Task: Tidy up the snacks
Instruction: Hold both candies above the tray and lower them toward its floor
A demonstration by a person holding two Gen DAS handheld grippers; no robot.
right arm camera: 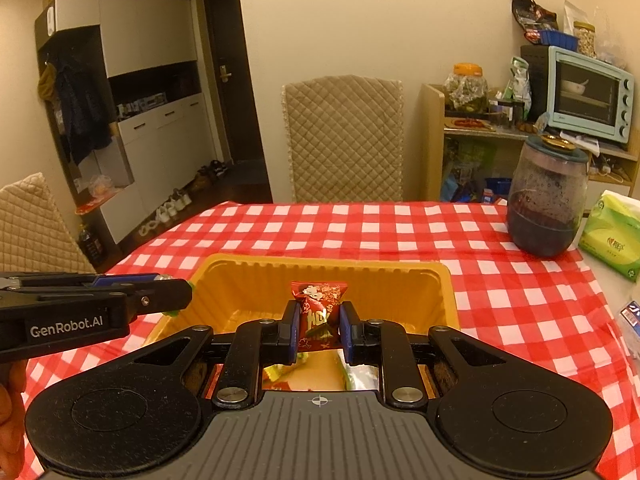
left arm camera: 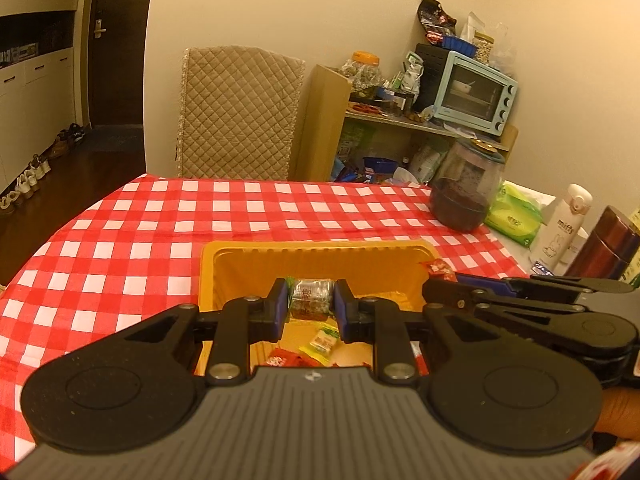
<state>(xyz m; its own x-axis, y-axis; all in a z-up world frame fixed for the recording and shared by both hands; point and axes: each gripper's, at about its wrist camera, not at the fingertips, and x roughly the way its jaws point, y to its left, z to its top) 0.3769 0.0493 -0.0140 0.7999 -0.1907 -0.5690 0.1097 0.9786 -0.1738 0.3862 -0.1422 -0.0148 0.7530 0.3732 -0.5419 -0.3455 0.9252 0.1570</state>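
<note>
A yellow plastic tray point(left arm camera: 320, 249) point(right arm camera: 320, 266) sits on the red-and-white checked tablecloth. My left gripper point(left arm camera: 311, 304) is shut on a small silver-wrapped snack point(left arm camera: 311, 294) and hangs over the tray. Loose wrapped snacks point(left arm camera: 320, 342) lie on the tray floor beneath it. My right gripper point(right arm camera: 319, 326) is shut on a red snack packet point(right arm camera: 319, 312) with gold print, also above the tray. The right gripper shows at the right edge of the left wrist view point(left arm camera: 444, 276), its red packet peeking out; the left gripper enters the right wrist view from the left point(right arm camera: 176, 292).
A dark glass jar point(right arm camera: 546, 200) stands on the table's far right, with a green tissue pack point(right arm camera: 612, 232), a white bottle point(left arm camera: 560, 228) and a dark red flask point(left arm camera: 604, 244) near it. A quilted chair point(right arm camera: 344, 136) is behind the table, another point(right arm camera: 28, 224) at left.
</note>
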